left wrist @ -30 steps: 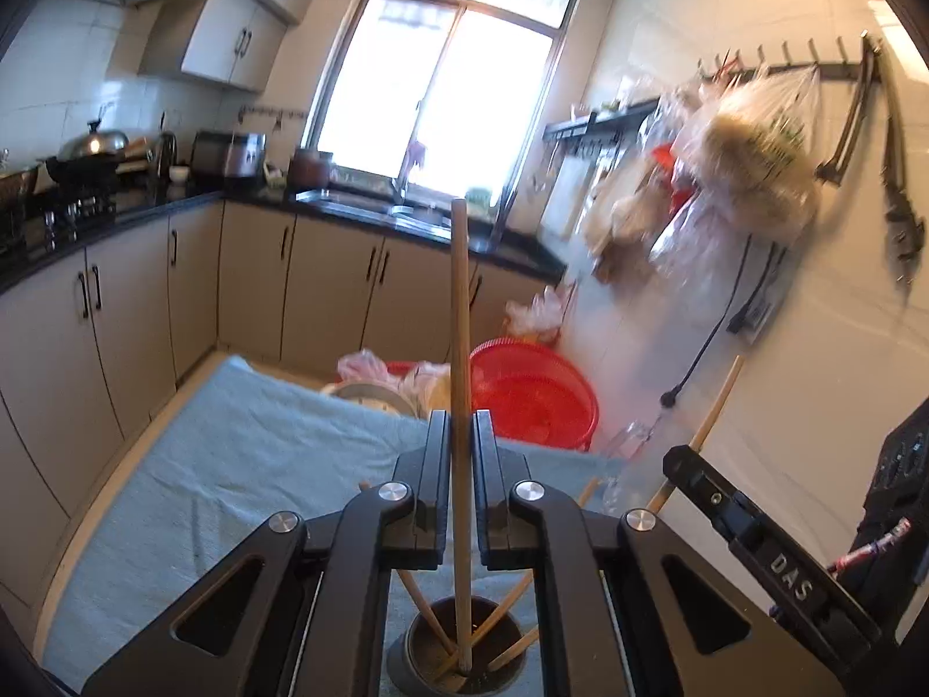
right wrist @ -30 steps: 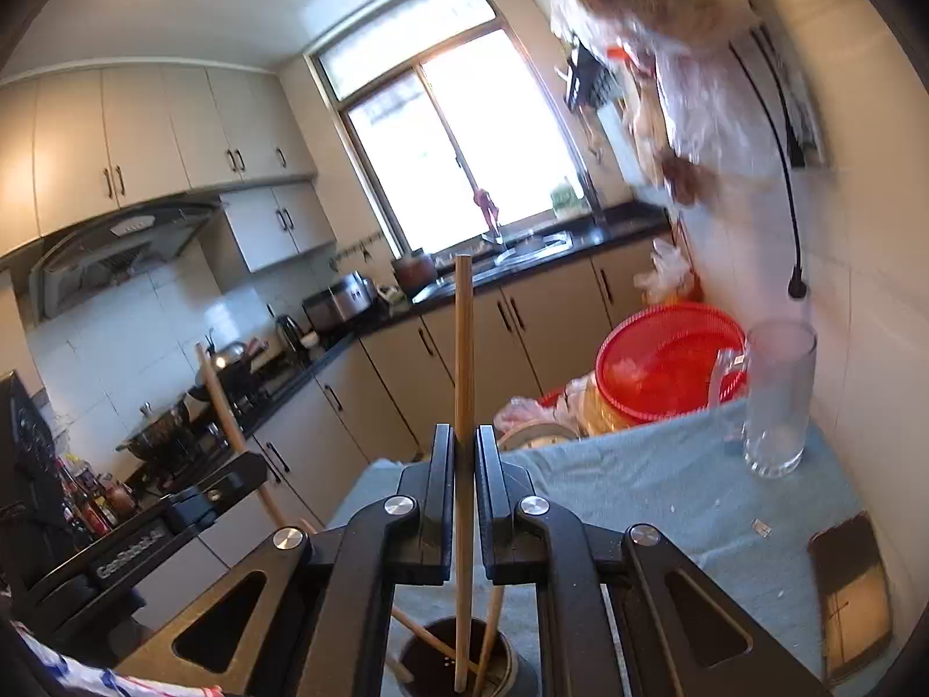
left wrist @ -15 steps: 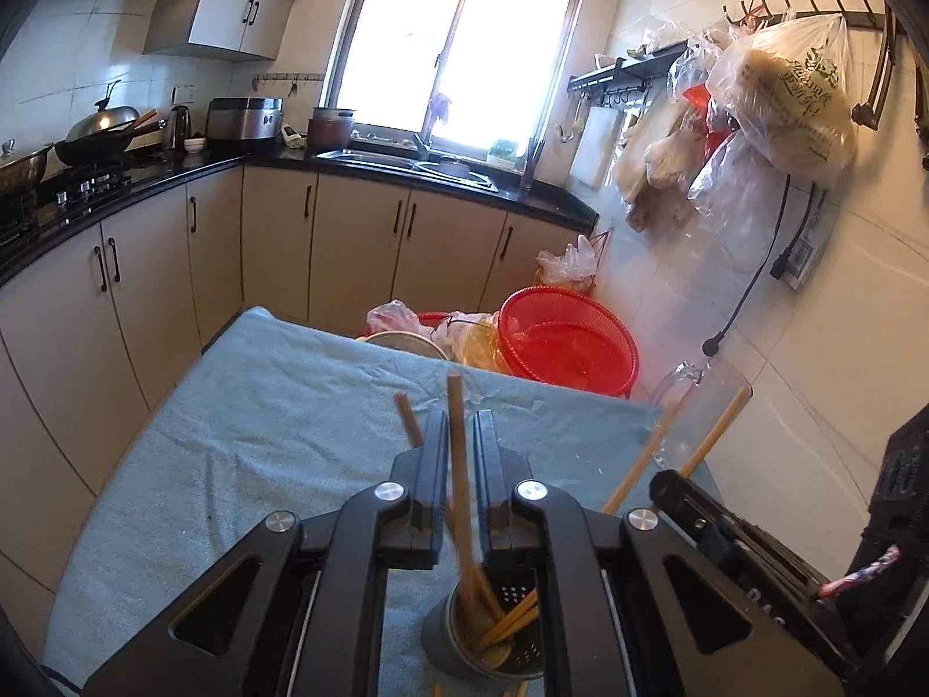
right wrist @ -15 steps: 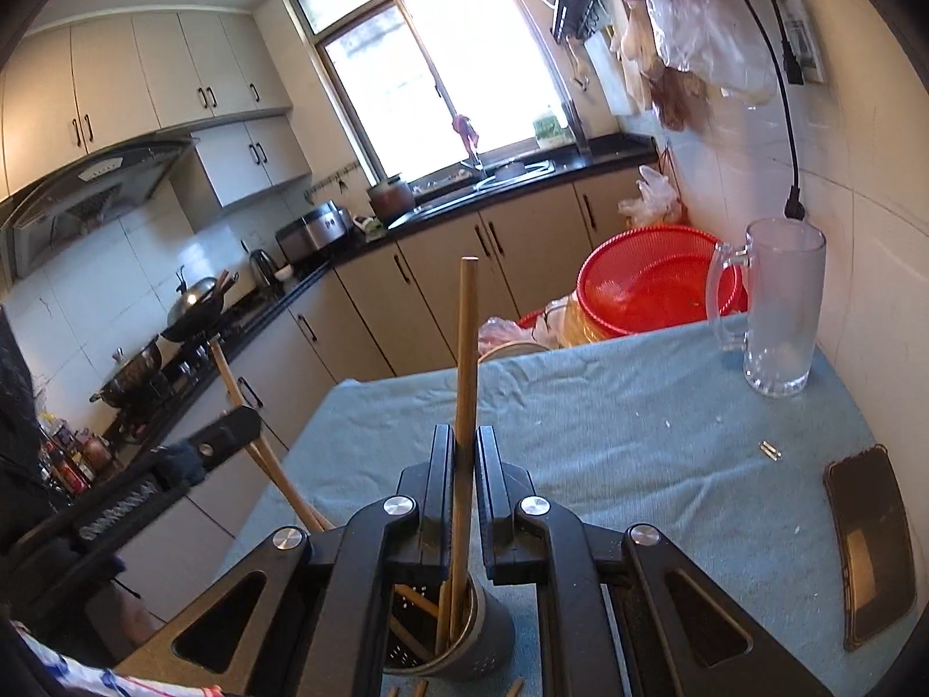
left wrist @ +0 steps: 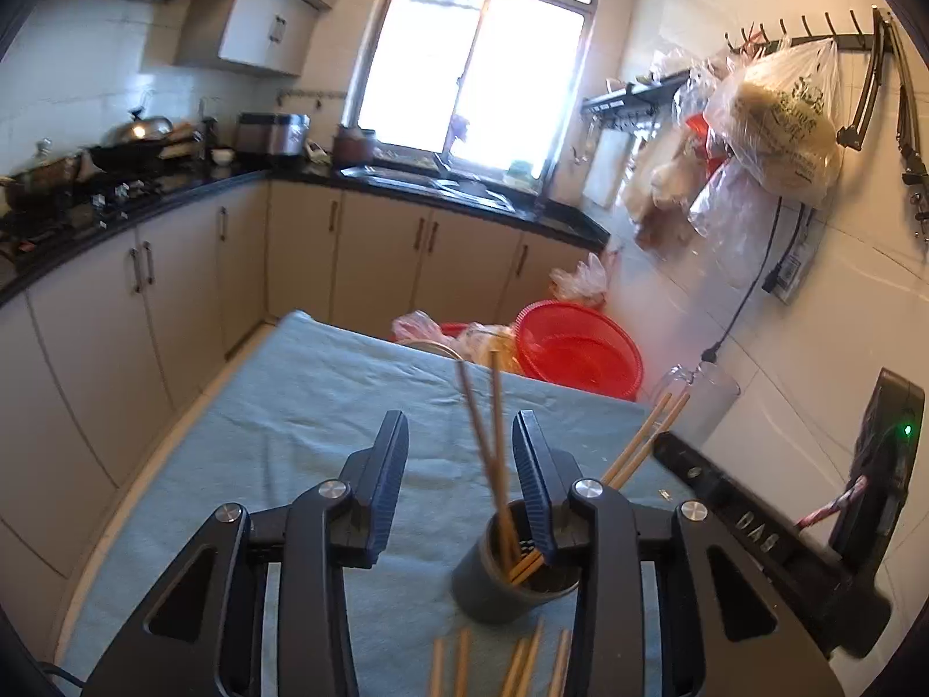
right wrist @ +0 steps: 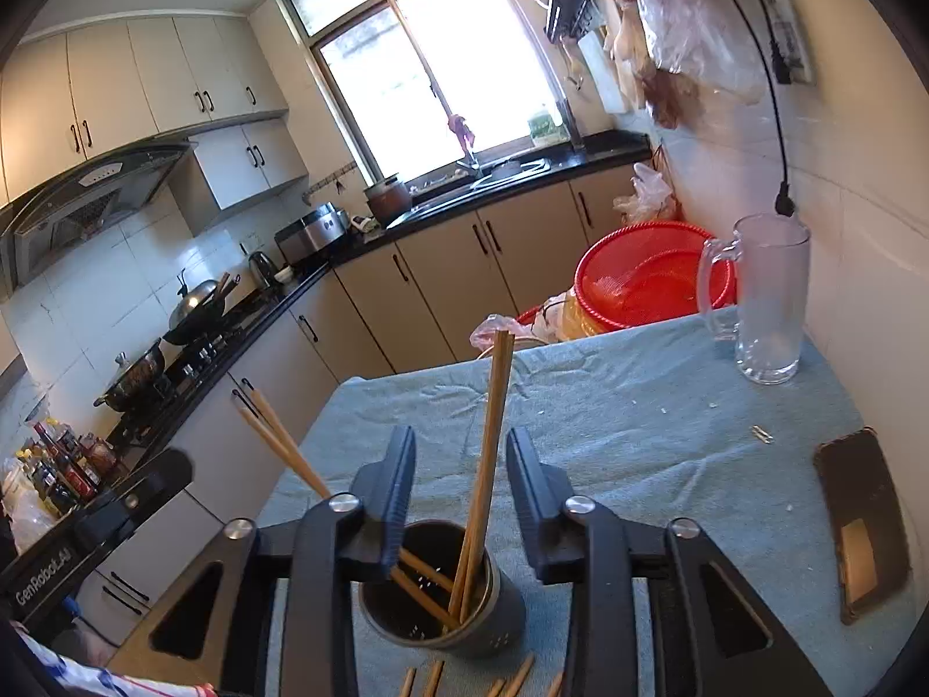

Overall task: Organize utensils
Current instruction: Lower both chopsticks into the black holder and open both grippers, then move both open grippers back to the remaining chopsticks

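A dark grey utensil holder stands on the blue-clothed table with several wooden chopsticks upright in it. My right gripper sits just above its rim. Its jaws are opening, and the chopsticks rise free between them, touching neither pad. In the left wrist view the holder lies under the right finger of my left gripper. Those jaws are also opening, with two chopsticks leaning loose between them. More chopsticks lean out to the right. Several loose chopsticks lie in front of the holder.
A glass mug stands at the table's far right by the tiled wall. A dark phone lies at the right edge. A red basket sits beyond the far edge. Cabinets and a stove run along the left.
Both grippers were shut on an upright chopstick; both have spread their jaws and the chopsticks now stand loose in the holder. The left gripper shifted left, so the holder appears further right.
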Motion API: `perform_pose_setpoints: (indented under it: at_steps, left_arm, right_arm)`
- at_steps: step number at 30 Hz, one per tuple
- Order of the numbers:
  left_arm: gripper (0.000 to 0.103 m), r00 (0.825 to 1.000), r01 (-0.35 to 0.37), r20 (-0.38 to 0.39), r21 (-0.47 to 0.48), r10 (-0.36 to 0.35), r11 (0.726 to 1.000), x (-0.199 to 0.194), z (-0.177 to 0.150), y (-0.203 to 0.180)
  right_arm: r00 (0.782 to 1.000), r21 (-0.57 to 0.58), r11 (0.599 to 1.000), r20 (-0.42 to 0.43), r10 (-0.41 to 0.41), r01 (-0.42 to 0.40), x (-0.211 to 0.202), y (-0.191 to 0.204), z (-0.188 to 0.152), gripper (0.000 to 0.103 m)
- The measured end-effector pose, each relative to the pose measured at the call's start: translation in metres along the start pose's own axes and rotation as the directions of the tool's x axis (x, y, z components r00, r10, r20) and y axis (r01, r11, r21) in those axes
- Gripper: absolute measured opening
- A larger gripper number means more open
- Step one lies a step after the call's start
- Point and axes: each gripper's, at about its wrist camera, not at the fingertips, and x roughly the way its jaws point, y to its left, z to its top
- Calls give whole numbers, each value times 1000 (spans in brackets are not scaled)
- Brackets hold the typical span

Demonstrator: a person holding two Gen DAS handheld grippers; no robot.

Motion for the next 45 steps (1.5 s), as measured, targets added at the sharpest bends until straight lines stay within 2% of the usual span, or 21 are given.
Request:
perform_pose_setpoints:
  at_steps: [2, 6, 10, 14, 16, 18, 22, 28, 30, 31, 34, 35, 36, 40, 42, 44, 45]
  left_arm:
    - [49, 1000, -15, 19, 7, 15, 1000, -16, -4, 5]
    - [62, 997, -50, 61, 6, 49, 999, -46, -12, 19]
    - [77, 993, -101, 65, 48, 98, 994, -66, -31, 33]
    - [81, 990, -138, 28, 85, 136, 987, -70, -55, 48]
    - [81, 987, -154, -26, 97, 157, 983, -65, -67, 56]
    - [81, 985, -139, -88, 81, 146, 987, -57, -78, 64]
    - [81, 975, -94, -193, 90, 110, 992, -38, -98, 64]
    - [81, 950, -45, -296, 177, 97, 983, -11, -129, 46]
    - [79, 941, -35, -323, 206, 102, 978, -3, -138, 40]
    - [75, 934, -30, -341, 224, 107, 974, 3, -144, 36]
    - [50, 911, -10, -397, 252, 113, 968, 19, -157, 29]
    - [46, 903, -3, -414, 254, 111, 967, 24, -160, 27]
    - [46, 895, 4, -434, 248, 107, 969, 30, -164, 25]
    - [46, 884, 22, -459, 224, 86, 974, 42, -171, 22]
    - [41, 883, 22, -461, 231, 90, 973, 47, -172, 19]
    - [26, 872, 9, -476, 254, 117, 967, 51, -174, 18]
    - [26, 864, 10, -489, 258, 122, 966, 55, -176, 17]
  right_arm:
    - [1000, -13, 1000, 13, -9, 9, -15, 2, -2, 43]
    - [999, -34, 999, 18, -35, 35, -40, 4, -12, 58]
    - [997, -55, 996, -33, -71, 69, -54, -4, -35, 59]
    - [985, -58, 992, -123, -121, 114, -60, -23, -71, 59]
    - [974, -59, 989, -175, -141, 133, -60, -33, -89, 59]
    - [960, -72, 989, -241, -144, 131, -58, -40, -109, 59]
    - [935, -100, 991, -334, -118, 89, -54, -40, -139, 50]
    - [916, -137, 988, -384, -115, 66, -45, -30, -160, 46]
    - [909, -152, 987, -400, -117, 60, -41, -28, -166, 41]
    - [906, -156, 986, -407, -117, 57, -40, -26, -169, 41]
    - [894, -177, 982, -428, -130, 58, -32, -25, -176, 36]
    - [891, -183, 981, -433, -135, 60, -30, -24, -178, 36]
    - [889, -187, 980, -436, -140, 62, -27, -24, -180, 36]
    - [888, -204, 977, -433, -153, 69, -19, -22, -181, 36]
    - [887, -214, 974, -432, -161, 72, -16, -19, -180, 36]
    - [884, -239, 967, -427, -190, 92, -13, -16, -180, 36]
    - [883, -253, 962, -422, -205, 103, -12, -15, -181, 36]
